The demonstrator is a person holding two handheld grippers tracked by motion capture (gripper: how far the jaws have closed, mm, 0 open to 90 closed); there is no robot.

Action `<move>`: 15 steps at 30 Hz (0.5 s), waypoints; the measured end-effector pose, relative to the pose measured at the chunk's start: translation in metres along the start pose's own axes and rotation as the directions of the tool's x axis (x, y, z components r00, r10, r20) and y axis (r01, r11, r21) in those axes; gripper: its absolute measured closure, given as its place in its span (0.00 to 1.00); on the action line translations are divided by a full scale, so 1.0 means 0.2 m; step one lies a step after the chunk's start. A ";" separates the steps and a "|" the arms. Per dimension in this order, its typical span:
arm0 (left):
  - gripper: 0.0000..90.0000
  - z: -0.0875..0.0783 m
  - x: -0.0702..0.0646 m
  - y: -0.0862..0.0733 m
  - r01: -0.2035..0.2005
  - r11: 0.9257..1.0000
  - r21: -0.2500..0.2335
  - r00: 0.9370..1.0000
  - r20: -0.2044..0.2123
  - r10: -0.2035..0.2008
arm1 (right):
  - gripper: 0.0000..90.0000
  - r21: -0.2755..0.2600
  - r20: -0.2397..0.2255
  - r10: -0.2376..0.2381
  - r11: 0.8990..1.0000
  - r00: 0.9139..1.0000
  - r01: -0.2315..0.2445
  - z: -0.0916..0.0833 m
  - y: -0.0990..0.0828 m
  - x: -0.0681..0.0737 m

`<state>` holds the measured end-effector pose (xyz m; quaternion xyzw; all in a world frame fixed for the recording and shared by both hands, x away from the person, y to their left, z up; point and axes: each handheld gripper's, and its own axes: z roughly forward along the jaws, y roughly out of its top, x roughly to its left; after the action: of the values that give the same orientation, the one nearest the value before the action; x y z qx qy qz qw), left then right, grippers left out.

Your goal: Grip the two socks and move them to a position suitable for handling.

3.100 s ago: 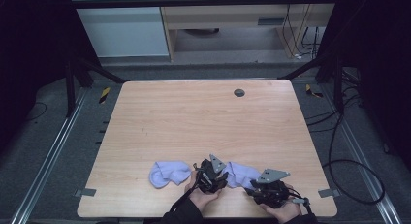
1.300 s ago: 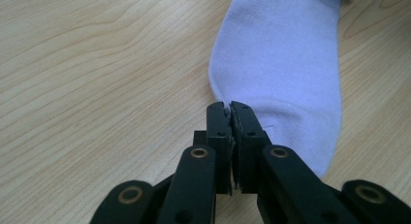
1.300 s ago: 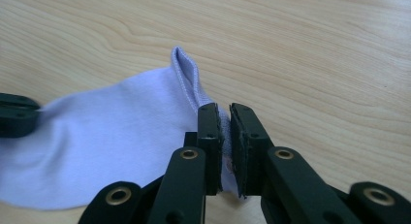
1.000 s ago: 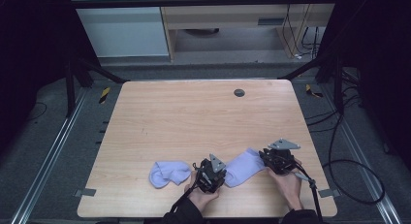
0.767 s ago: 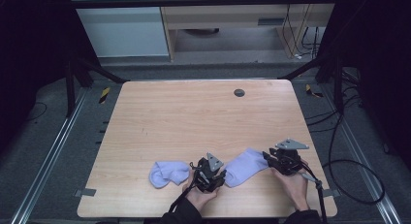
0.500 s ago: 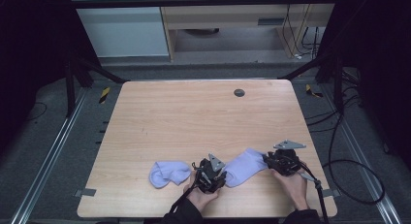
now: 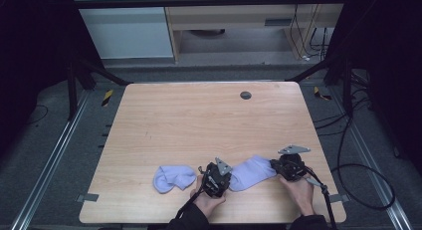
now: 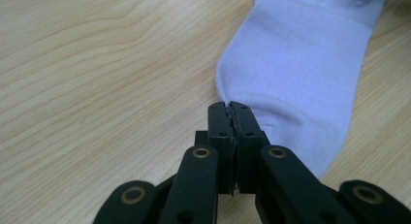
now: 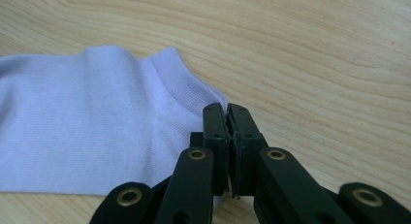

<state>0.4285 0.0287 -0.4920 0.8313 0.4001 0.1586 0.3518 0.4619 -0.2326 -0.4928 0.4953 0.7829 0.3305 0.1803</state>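
Now both grippers, left gripper (image 8: pixel 228 106) and right gripper (image 9: pixel 227 108), pinch the sock's (image 7: pixel 252 171) opposite edges.

Second sock (image 7: pixel 173 177) crumpled near table (image 7: pixel 199 125) front edge; grommet (image 7: pixel 245 95) far side.

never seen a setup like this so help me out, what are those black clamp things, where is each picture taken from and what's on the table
No robot arm here: a person at the near edge of a wooden table holds a hand-held two-jaw clamp in each hand. The high view looks down from above the person's side. It shows the left gripper and the right gripper at opposite ends of a pale lilac sock. A second sock lies bunched at the left, apart from both grippers. Each of the other two pictures comes from a camera riding on one gripper, looking along its black jaws. In them, both pairs of jaws have just been closing and now pinch the sock's edge, the right gripper at the ribbed cuff, the left gripper at the other end.
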 end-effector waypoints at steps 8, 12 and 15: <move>0.98 -0.02 0.02 0.10 -0.002 0.998 -0.059 1.000 0.021 0.004 | 0.98 -0.069 0.037 0.004 0.998 0.999 -0.002 -0.17 -0.03 0.00; 0.98 0.05 0.01 0.12 -0.025 0.999 -0.042 1.000 0.005 0.026 | 0.98 -0.040 0.059 0.031 0.999 0.998 -0.029 -0.18 -0.06 -0.02; 0.97 0.10 0.00 0.12 -0.040 0.999 -0.031 0.999 -0.002 0.040 | 0.98 -0.031 0.071 0.041 0.999 0.997 -0.038 -0.18 -0.06 -0.04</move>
<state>0.4519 0.0093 -0.4891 0.8334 0.3814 0.1724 0.3609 0.4342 -0.2556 -0.4755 0.5194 0.7610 0.3278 0.2090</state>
